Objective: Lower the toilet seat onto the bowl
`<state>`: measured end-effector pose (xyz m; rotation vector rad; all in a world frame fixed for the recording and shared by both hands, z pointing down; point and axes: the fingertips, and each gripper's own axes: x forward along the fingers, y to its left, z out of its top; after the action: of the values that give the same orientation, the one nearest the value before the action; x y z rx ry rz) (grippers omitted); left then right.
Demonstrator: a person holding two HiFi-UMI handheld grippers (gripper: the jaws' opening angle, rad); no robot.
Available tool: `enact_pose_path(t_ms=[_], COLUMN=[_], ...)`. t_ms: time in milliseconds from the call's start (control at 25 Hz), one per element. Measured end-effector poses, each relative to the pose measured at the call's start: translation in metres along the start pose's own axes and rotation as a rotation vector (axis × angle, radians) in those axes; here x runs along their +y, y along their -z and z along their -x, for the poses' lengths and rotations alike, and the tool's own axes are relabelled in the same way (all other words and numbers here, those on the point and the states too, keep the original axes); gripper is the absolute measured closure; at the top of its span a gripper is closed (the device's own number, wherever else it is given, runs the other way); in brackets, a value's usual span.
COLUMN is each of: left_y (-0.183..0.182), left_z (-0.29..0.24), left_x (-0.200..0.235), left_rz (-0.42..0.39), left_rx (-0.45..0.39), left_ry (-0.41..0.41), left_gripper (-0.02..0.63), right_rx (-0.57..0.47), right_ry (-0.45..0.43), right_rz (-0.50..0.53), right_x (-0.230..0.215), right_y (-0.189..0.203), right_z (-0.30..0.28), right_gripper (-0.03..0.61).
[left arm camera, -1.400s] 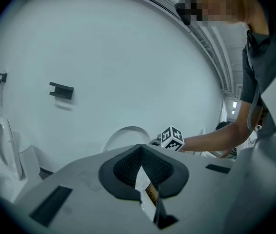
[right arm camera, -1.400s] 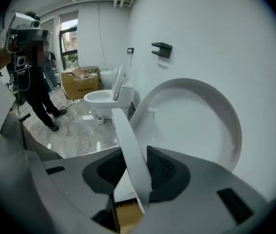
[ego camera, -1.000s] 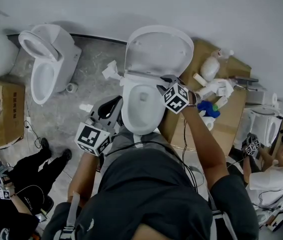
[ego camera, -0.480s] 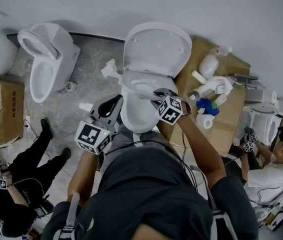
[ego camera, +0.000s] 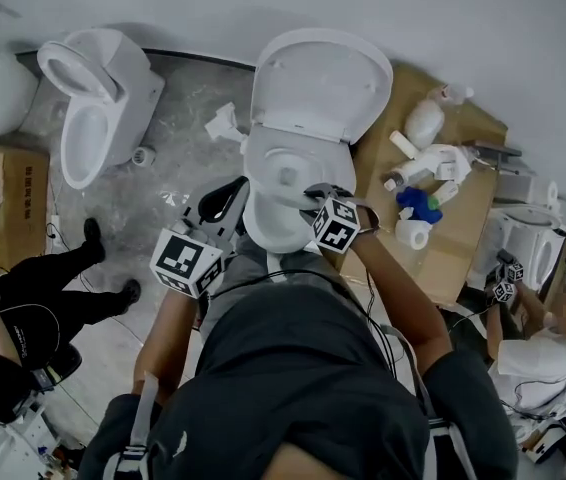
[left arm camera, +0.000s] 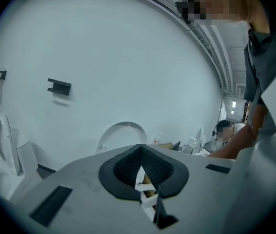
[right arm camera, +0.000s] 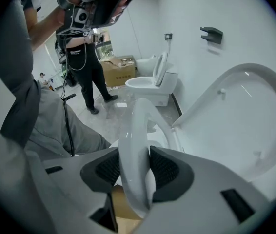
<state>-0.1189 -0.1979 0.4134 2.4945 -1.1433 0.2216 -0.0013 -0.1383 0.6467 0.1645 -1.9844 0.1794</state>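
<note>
The white toilet (ego camera: 275,230) stands in the middle of the head view, its lid (ego camera: 318,83) leaning back against the wall. The seat ring (ego camera: 266,164) is tilted partway down over the bowl. My right gripper (ego camera: 309,196) is shut on the seat's front rim. In the right gripper view the seat ring (right arm camera: 135,140) runs between both pads of the right gripper (right arm camera: 134,168); its jaws have just been opening, with the seat still between them. My left gripper (ego camera: 225,204) hangs left of the bowl. In the left gripper view the left gripper (left arm camera: 142,167) is shut on nothing.
A second toilet (ego camera: 93,108) stands at the left wall. Flattened cardboard (ego camera: 443,238) with bottles and parts lies right of the bowl. A cardboard box (ego camera: 8,213) and a person's legs (ego camera: 53,288) are at the left. Another person (ego camera: 553,338) crouches by a third toilet (ego camera: 528,248).
My right gripper has moved down and toward me, bringing the seat away from the upright lid and lower over the bowl. The left gripper has stayed where it was.
</note>
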Motion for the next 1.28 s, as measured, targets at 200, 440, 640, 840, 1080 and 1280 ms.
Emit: enact_pose_path(t_ms=[200, 440, 640, 840, 1080, 1280], left_y=[0.003, 0.006, 0.009, 0.010, 0.014, 0.018], left_z=[-0.001, 0.001, 0.000, 0.002, 0.005, 0.008], left_x=[-0.001, 0.002, 0.004, 0.007, 0.013, 0.014], left_rz=[0.004, 0.005, 0.011, 0.014, 0.019, 0.027], left_rx=[0.004, 0.006, 0.011, 0.011, 0.015, 0.017], left_ry=[0.000, -0.002, 0.000, 0.000, -0.004, -0.006], left_gripper=[0.609, 0.609, 0.609, 0.609, 0.609, 0.609], right_rx=[0.023, 0.050, 0.083, 0.121, 0.157, 0.195], right_ry=[-0.035, -0.070, -0.095, -0.118, -0.141, -0.159], right_rz=[0.019, 0.038, 0.065, 0.089, 0.109, 0.124], right_x=[0.017, 0.033, 0.046, 0.060, 0.072, 0.085], right_y=[0.007, 0.013, 0.018, 0.024, 0.028, 0.037], right_z=[-0.011, -0.021, -0.031, -0.040, -0.050, -0.060], right_gripper=[0.403, 0.394, 0.388, 0.380, 0.371, 0.364])
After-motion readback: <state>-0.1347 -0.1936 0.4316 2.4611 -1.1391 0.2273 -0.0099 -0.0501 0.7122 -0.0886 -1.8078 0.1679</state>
